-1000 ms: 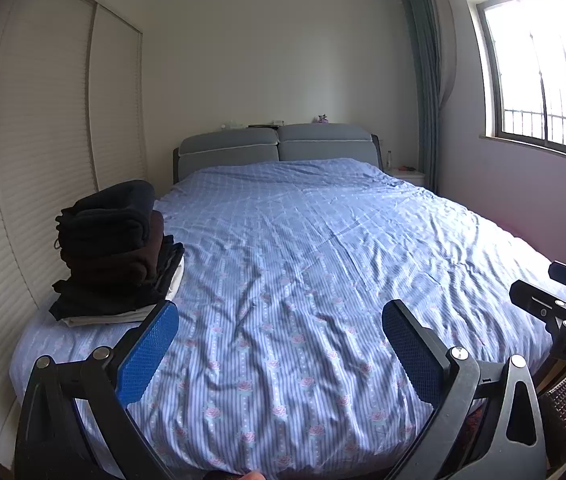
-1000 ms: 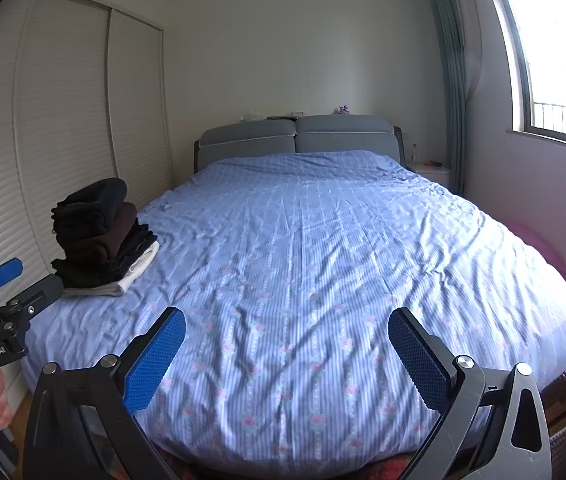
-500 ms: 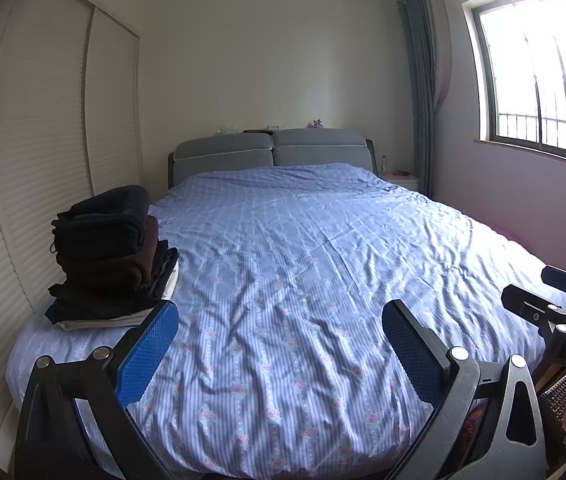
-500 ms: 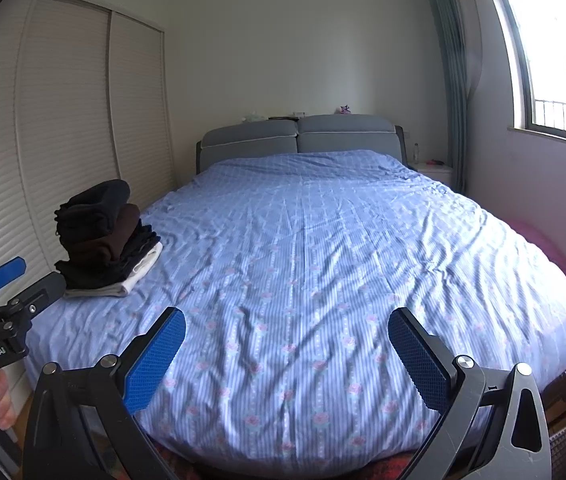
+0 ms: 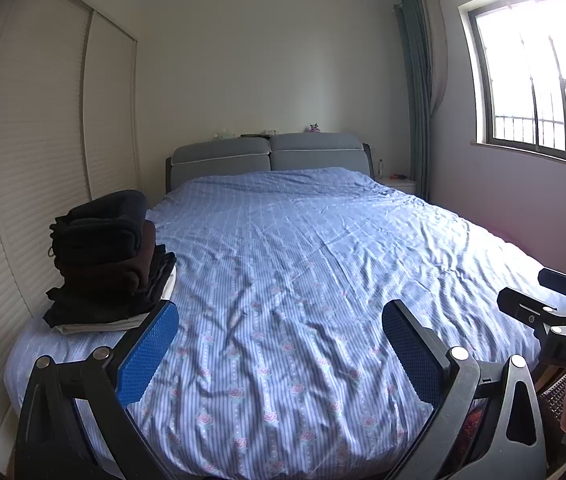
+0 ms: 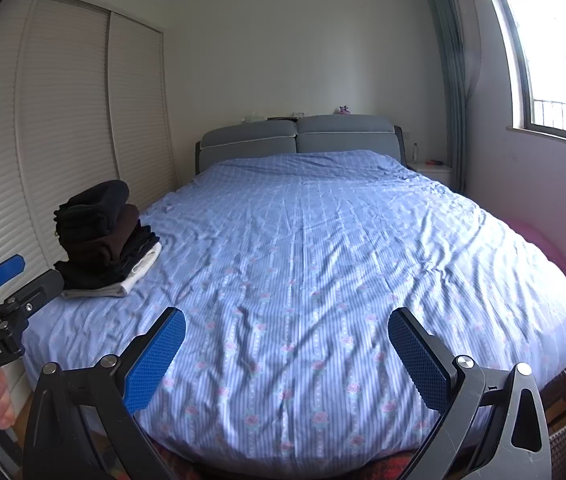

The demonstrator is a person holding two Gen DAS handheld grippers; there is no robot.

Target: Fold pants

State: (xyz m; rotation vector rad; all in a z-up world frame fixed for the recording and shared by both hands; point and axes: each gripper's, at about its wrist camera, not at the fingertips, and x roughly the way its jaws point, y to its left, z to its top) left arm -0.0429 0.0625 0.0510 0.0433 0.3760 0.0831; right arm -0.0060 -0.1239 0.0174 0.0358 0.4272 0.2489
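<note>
A stack of folded dark pants point(image 5: 103, 256) with a white garment at the bottom lies on the near left corner of the bed point(image 5: 303, 280); it also shows in the right wrist view point(image 6: 101, 236). My left gripper point(image 5: 279, 344) is open and empty, held above the foot of the bed. My right gripper point(image 6: 287, 350) is open and empty, also above the foot of the bed point(image 6: 323, 260). The right gripper shows at the right edge of the left wrist view point(image 5: 555, 312). The left gripper shows at the left edge of the right wrist view point(image 6: 3, 296).
The bed has a blue striped cover and a grey headboard point(image 5: 269, 156). Slatted wardrobe doors point(image 5: 23, 160) run along the left. A window point(image 5: 543, 80), a curtain point(image 5: 419, 92) and a small nightstand point(image 6: 431, 170) stand at the right.
Both grippers have drawn back a little and tilted up, so the bed sits lower in both views. Their jaws stay open.
</note>
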